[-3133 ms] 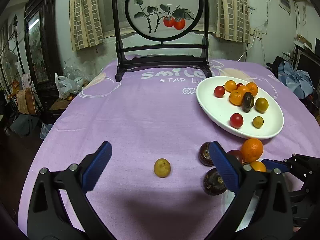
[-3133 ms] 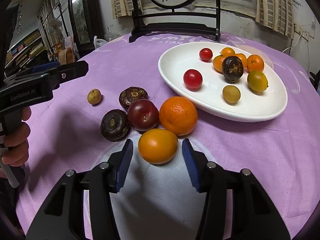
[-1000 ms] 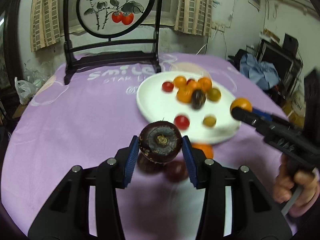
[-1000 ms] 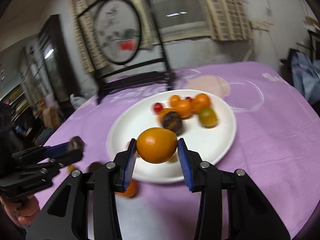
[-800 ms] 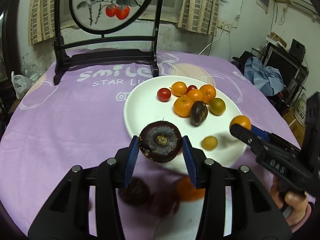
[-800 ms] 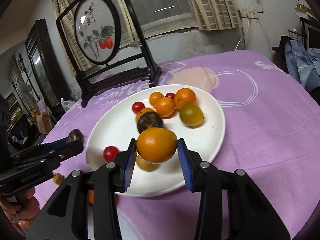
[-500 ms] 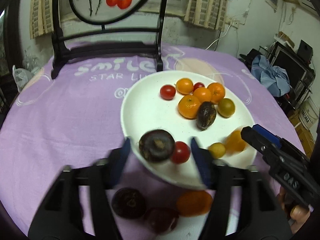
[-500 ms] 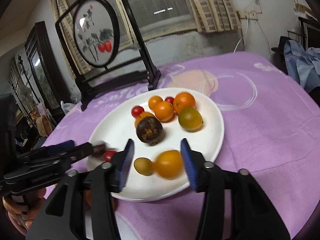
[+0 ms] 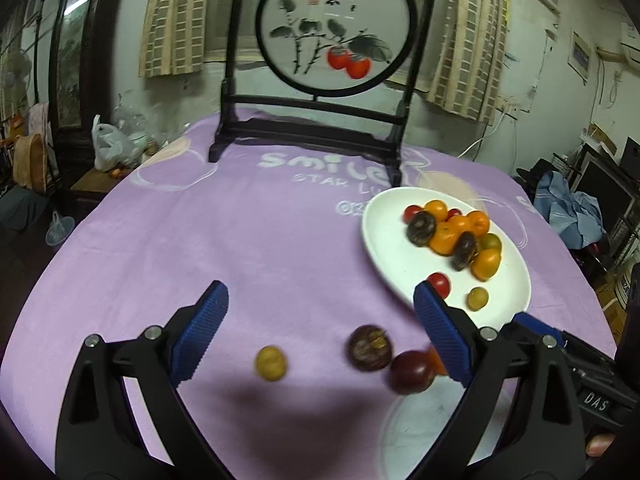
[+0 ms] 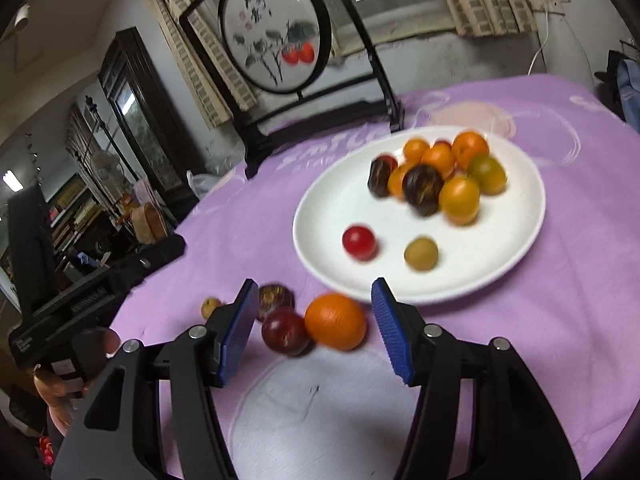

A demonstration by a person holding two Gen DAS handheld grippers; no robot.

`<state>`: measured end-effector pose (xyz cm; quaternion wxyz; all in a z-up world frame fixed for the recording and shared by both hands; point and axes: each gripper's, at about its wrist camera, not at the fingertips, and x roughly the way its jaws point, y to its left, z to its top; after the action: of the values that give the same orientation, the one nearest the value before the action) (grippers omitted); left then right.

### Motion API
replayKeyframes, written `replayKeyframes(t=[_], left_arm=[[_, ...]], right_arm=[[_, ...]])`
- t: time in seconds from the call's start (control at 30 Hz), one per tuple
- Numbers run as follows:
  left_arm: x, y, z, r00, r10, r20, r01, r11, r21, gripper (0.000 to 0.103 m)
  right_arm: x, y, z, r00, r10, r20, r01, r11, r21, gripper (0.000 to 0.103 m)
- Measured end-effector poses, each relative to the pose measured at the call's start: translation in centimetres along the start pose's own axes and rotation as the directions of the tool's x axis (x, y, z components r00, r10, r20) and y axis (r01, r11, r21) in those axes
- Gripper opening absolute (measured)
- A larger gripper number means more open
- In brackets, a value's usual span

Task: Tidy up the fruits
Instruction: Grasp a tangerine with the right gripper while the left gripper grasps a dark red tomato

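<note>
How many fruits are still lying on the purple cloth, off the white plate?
4, none visibly hidden: a small yellow-green fruit farthest from the white plate, a dark brown round fruit beside it, a dark red plum, and a large orange nearest the plate.

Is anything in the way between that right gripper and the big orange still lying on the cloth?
Nothing visible. The right gripper is open, with the orange right ahead of it; the dark red plum sits touching its left side.
</note>
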<state>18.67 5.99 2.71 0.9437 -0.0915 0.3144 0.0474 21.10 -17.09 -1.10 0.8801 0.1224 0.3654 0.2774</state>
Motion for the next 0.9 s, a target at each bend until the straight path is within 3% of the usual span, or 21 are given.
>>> replayKeyframes(t=[0.17,0.43,0.8,0.9], left_arm=[[-1.3,1.3,-0.4,1.000,-0.014,0.008,0.014,0.999,-0.036,0.096],[-2.1,0.0,-0.9,0.999,-0.023,0.023,0.022,1.000,0.017,0.097],[-2.1,-0.3,-1.0,1.000,-0.015,0.019,0.014,0.999,0.030,0.097],[-2.2,-0.1,-1.0,1.000,-0.017,0.020,0.016,1.000,0.024,0.097]], right_arm=[[0.9,-0.1,-0.9,0.998,-0.038,-0.049,0.039,0.999,0.022,0.059],[2.9,-0.7,-1.3,0.993,-0.050,-0.108,0.056,0.997,0.051,0.059],[4.4,-0.8,-0.7,0.990,-0.064,-0.125,0.075,0.993,0.092,0.059],[4.7,-0.8,-0.8,0.989,-0.067,-0.135,0.081,0.992,0.097,0.051]])
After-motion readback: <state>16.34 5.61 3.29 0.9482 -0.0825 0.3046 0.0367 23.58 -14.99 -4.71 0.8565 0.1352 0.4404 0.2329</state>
